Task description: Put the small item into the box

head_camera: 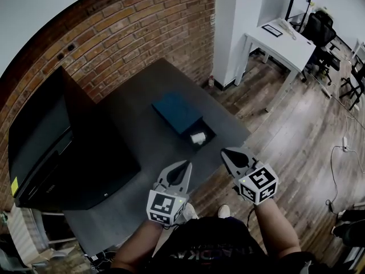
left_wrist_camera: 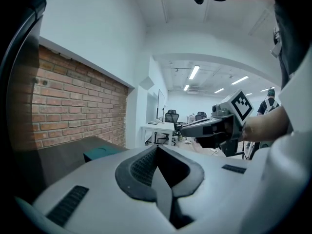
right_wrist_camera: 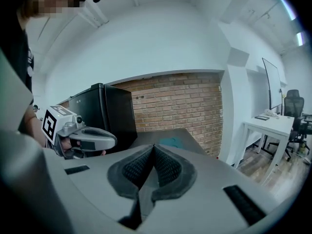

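A teal box (head_camera: 177,111) lies on the dark grey table (head_camera: 137,147), and its black tray is slid out toward me. A small white item (head_camera: 198,137) sits in that tray. Both grippers hover near the table's front edge, short of the box. My left gripper (head_camera: 186,164) is shut and empty, its pads meeting at the tip (left_wrist_camera: 157,147). My right gripper (head_camera: 224,152) is also shut with nothing between the pads (right_wrist_camera: 154,146). The box shows as a teal block (left_wrist_camera: 105,152) in the left gripper view and a teal patch (right_wrist_camera: 170,141) in the right gripper view.
A large black monitor (head_camera: 63,147) stands on the left of the table against the brick wall (head_camera: 131,33). Beyond the table are a wooden floor (head_camera: 296,136), a white desk (head_camera: 279,39) and office chairs (head_camera: 319,27). A cable runs across the floor at the right.
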{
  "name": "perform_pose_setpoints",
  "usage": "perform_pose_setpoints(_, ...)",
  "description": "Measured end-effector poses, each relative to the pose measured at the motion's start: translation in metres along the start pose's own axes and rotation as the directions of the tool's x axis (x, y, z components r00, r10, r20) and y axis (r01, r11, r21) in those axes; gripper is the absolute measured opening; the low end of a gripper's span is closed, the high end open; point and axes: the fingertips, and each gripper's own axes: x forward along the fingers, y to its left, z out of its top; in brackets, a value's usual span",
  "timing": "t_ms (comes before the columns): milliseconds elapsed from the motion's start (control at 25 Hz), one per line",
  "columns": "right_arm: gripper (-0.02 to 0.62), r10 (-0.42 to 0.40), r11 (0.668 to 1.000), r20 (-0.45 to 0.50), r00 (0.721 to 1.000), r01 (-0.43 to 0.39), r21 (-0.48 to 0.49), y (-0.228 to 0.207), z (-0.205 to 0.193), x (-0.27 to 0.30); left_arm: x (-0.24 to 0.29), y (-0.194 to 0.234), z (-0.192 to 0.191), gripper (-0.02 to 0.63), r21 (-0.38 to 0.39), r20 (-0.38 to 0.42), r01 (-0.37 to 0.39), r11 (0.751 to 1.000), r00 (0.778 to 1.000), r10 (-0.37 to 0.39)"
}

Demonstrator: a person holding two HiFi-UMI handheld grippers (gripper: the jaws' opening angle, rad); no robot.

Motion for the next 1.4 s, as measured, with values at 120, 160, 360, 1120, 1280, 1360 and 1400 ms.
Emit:
perform_pose_setpoints(120, 0.018, 0.016, 1.000, 0.013, 1.000, -0.016, 0.004, -0.002, 0.001, -0.010, 0.003, -0.013, 0.001, 0.034, -0.002, 0.003, -0.016, 1.000, 1.000, 0.016)
perform_pose_setpoints(160, 0.018, 0.022, 1.000, 0.015, 1.000, -0.023, 0.006, -0.002, 0.001, -0.014, 0.004, -0.017, 0.002, 0.034, -0.005, 0.004, -0.023, 1.000, 1.000, 0.023)
perform_pose_setpoints(360, 0.018, 0.067, 0.998, 0.021, 0.998, -0.067, 0.011, 0.000, -0.002, -0.027, 0.005, -0.034, 0.005, 0.034, -0.011, 0.007, -0.062, 0.998, 0.998, 0.062)
perform_pose_setpoints(1120, 0.018, 0.196, 0.979, 0.029, 0.980, -0.197, 0.047, 0.001, -0.017, -0.054, -0.006, -0.075, -0.010, 0.034, -0.049, -0.037, -0.192, 0.980, 0.981, 0.191)
perform_pose_setpoints(1280, 0.018, 0.215, 0.975, 0.023, 0.976, -0.216, 0.048, 0.002, -0.021, -0.056, -0.008, -0.079, -0.015, 0.034, -0.056, -0.045, -0.208, 0.976, 0.978, 0.206)
perform_pose_setpoints(1360, 0.018, 0.225, 0.973, 0.018, 0.974, -0.225, 0.044, 0.004, -0.024, -0.057, -0.009, -0.081, -0.017, 0.034, -0.061, -0.043, -0.217, 0.974, 0.976, 0.214)
perform_pose_setpoints(1400, 0.018, 0.229, 0.972, 0.015, 0.973, -0.230, 0.041, 0.005, -0.025, -0.058, -0.010, -0.082, -0.018, 0.034, -0.064, -0.041, -0.221, 0.973, 0.975, 0.218)
